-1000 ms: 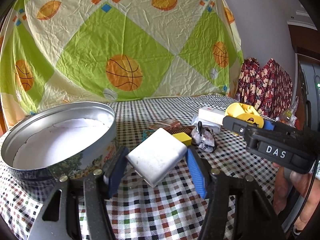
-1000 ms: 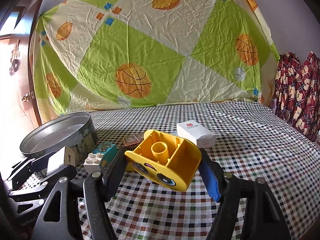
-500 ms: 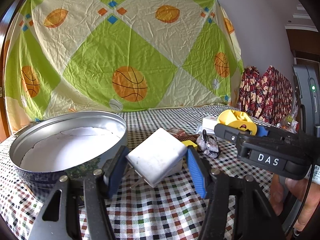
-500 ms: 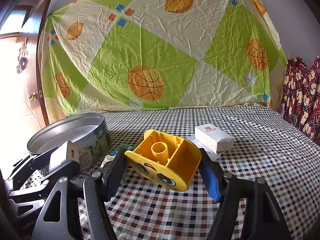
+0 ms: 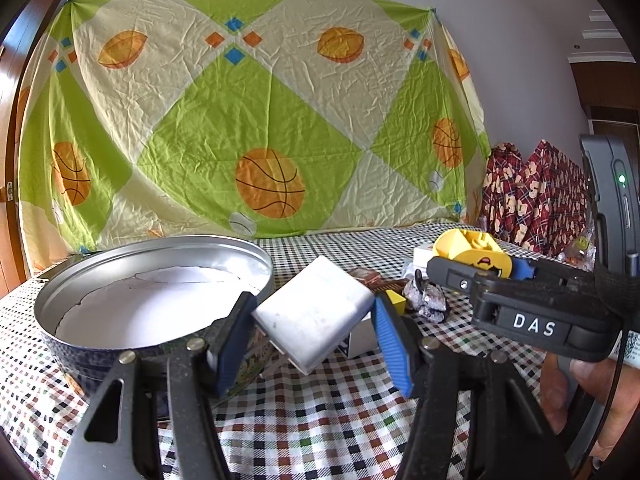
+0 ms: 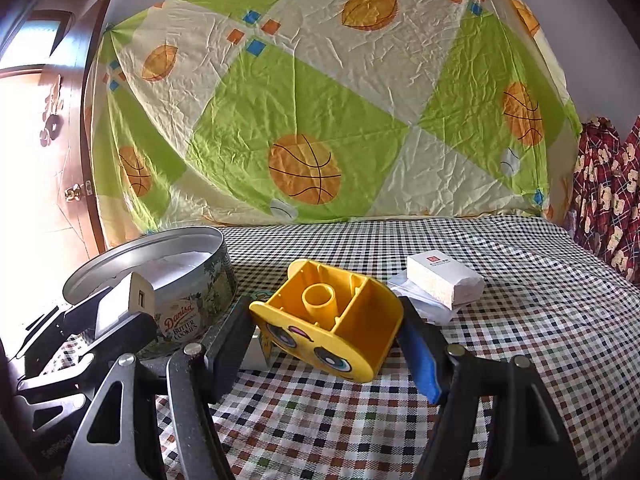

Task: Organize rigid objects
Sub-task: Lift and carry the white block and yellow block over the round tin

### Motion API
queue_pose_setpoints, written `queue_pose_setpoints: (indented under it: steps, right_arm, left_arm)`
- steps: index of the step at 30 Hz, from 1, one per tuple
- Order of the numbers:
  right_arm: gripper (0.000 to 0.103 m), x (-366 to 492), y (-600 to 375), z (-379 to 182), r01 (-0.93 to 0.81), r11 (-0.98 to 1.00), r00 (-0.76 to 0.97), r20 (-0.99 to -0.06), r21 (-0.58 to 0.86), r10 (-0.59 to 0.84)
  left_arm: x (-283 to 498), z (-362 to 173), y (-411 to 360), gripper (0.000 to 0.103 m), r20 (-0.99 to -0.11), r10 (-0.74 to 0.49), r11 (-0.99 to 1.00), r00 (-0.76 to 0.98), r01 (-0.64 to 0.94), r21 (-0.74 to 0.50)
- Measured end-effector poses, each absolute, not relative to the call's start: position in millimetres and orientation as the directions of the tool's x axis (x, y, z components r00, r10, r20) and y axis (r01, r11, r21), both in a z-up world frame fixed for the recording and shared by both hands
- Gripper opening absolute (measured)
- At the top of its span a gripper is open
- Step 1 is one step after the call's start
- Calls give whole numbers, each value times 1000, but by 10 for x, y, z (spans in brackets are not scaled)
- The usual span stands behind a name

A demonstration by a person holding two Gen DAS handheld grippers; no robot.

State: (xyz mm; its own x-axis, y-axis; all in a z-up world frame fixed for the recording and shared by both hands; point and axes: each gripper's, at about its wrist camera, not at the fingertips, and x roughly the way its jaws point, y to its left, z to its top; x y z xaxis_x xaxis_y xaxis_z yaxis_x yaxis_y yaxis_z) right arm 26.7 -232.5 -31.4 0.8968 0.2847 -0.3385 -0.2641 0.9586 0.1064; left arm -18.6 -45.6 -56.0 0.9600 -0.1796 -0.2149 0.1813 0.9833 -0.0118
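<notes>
While left gripper (image 5: 314, 320) clamps white charger (image 5: 316, 316), tin (image 5: 80, 344) sits left.

Shiny metal tin (image 5: 120, 264), glossy yellow plastic toy (image 6: 332, 320), matt white plastic block (image 5: 316, 314), woven checked tablecloth (image 6: 520, 340)

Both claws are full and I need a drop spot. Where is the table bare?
Bare checked cloth lies right of the white box, and behind it up to the hung sheet. The paper-lined cookie tin is empty. Between tin and box it is crowded.
</notes>
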Motion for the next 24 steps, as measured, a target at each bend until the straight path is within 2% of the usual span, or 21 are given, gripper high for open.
queue_pose_setpoints:
  steps: [10,24]
  right_arm:
    - [71,161,-2298,-281,-272,958,915,-283,90,286]
    - [71,130,-2130,-243,-293,952,912,-273,87,306]
  left_arm:
    - [-242,-558,-407,59,-185,-177,984,967,177,-17]
    - [-286,-486,-307,59,-149,-173,985,974,172,-23]
